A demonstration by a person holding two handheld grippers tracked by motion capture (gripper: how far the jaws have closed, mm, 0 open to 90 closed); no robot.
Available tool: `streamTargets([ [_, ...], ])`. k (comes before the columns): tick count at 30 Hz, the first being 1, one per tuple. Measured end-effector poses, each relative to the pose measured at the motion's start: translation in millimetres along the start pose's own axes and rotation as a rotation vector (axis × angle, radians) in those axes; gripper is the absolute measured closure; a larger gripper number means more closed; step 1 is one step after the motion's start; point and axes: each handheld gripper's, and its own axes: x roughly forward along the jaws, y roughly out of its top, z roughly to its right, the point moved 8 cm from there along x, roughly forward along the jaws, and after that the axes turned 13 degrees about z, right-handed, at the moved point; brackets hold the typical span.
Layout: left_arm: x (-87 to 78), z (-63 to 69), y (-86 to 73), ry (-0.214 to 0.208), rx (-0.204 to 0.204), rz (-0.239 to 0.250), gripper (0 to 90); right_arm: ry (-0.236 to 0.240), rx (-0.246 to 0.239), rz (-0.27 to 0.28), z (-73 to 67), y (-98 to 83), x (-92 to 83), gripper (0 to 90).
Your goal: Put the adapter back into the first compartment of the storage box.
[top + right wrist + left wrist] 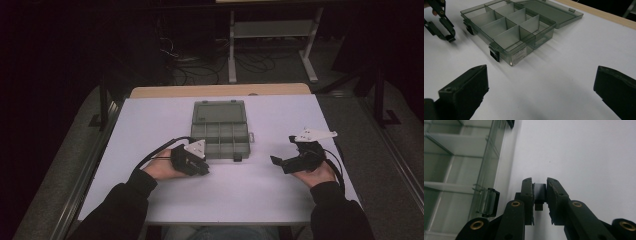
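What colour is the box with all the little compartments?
The compartment box is see-through smoky grey-green, with black latches. It shows best in the right gripper view.

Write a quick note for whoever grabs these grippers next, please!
Left gripper: shut on a small black block, beside the box's front edge.
Right gripper: open, holding nothing, over the white table.
Clear grey plastic compartment box: lid open, the compartments in view look empty.
Done: block gripped.
Left: probably drop it into a compartment.
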Motion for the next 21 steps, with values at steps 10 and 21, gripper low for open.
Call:
streamTargets([
  [10,-16.3,-1.8,12.3,-0.001,-0.009,0.036,75.9,0.001,-0.008,-0.003,-0.6,-0.2,0.6,0.0],
  [21,-28.9,-13.7,24.5,0.002,-0.006,0.038,75.9,0.003,-0.016,-0.004,-3.1,0.5,0.7,0.0],
])
